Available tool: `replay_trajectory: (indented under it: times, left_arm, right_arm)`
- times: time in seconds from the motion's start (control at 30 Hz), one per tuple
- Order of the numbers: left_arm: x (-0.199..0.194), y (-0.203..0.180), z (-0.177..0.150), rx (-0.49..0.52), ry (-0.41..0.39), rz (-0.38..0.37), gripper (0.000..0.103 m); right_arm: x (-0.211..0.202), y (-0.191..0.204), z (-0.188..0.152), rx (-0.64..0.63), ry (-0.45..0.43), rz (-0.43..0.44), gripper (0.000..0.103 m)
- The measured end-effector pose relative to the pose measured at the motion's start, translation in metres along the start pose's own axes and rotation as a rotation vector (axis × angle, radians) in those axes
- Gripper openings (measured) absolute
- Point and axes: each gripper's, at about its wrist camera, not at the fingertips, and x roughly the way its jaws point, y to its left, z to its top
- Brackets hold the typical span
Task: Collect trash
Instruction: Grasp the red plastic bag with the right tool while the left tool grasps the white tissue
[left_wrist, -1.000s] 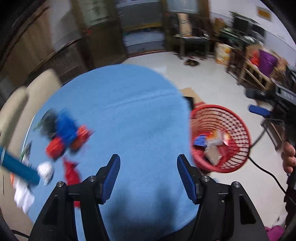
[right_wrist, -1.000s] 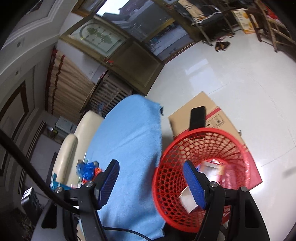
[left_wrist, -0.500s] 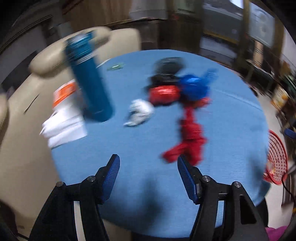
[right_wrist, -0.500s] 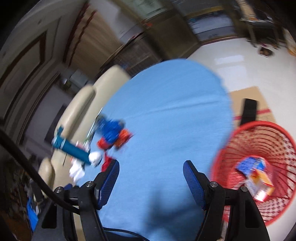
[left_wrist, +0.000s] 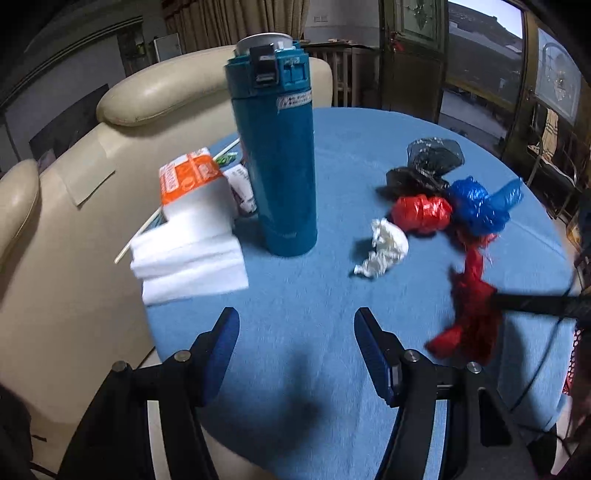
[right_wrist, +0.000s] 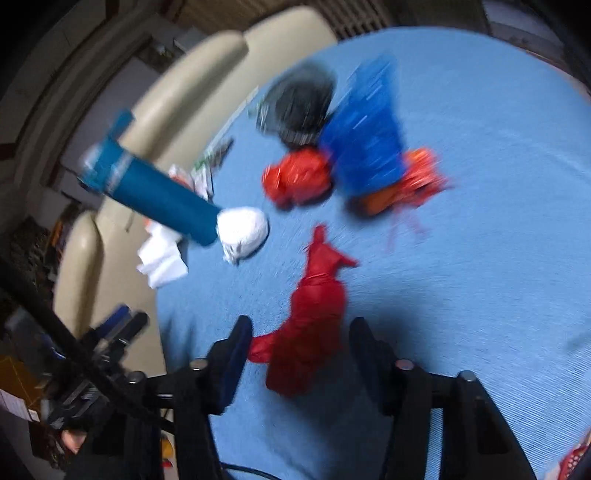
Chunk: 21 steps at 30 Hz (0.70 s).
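On the blue tablecloth (left_wrist: 332, 140) the trash is lying in a loose cluster, and the long red plastic bag (right_wrist: 314, 317) is stretching lengthwise straight ahead of the right gripper (right_wrist: 301, 343), its near end sitting between jaws that are closing but not yet pressing on it. The left gripper (left_wrist: 297, 345) is hovering wide and empty over bare cloth, the crumpled white paper (left_wrist: 386, 253) ahead to its right. A second ago both cameras were facing the red basket; now both are facing the trash.
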Motion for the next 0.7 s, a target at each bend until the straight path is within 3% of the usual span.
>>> replay_trajectory:
  times: [0.03, 0.1, 0.17, 0.37, 0.5, 0.53, 0.57, 0.63, 0.7]
  left_arm:
    - [0.002, -0.001, 0.004, 0.004, -0.003, -0.007, 0.066]
    - [0.008, -0.005, 0.013, 0.011, -0.002, -0.038, 0.066]
    - [0.017, -0.013, 0.024, 0.021, -0.002, -0.086, 0.066]
    - [0.064, -0.045, 0.054, 0.034, 0.053, -0.195, 0.072]
    - [0.097, -0.062, 0.061, 0.024, 0.106, -0.183, 0.072]
    - [0.102, -0.064, 0.061, 0.020, 0.108, -0.179, 0.069]
    - [0.106, -0.066, 0.060, 0.012, 0.112, -0.189, 0.050]
    - [0.111, -0.068, 0.057, 0.005, 0.146, -0.214, 0.028]
    - [0.103, -0.071, 0.052, 0.000, 0.132, -0.204, 0.026]
  right_arm:
    - [0.014, 0.006, 0.001, -0.009, 0.023, -0.034, 0.052]
    - [0.029, 0.013, 0.000, -0.032, 0.040, -0.082, 0.037]
    - [0.033, 0.018, -0.004, -0.065, 0.039, -0.102, 0.035]
    - [-0.001, -0.001, -0.018, -0.065, -0.038, -0.111, 0.034]
    - [-0.042, -0.026, -0.030, -0.020, -0.102, -0.104, 0.034]
    - [-0.054, -0.032, -0.035, -0.016, -0.128, -0.111, 0.034]
    - [-0.061, -0.035, -0.037, -0.015, -0.143, -0.114, 0.034]
    - [-0.078, -0.043, -0.044, -0.008, -0.179, -0.120, 0.034]
    - [-0.095, -0.052, -0.051, 0.008, -0.212, -0.118, 0.034]
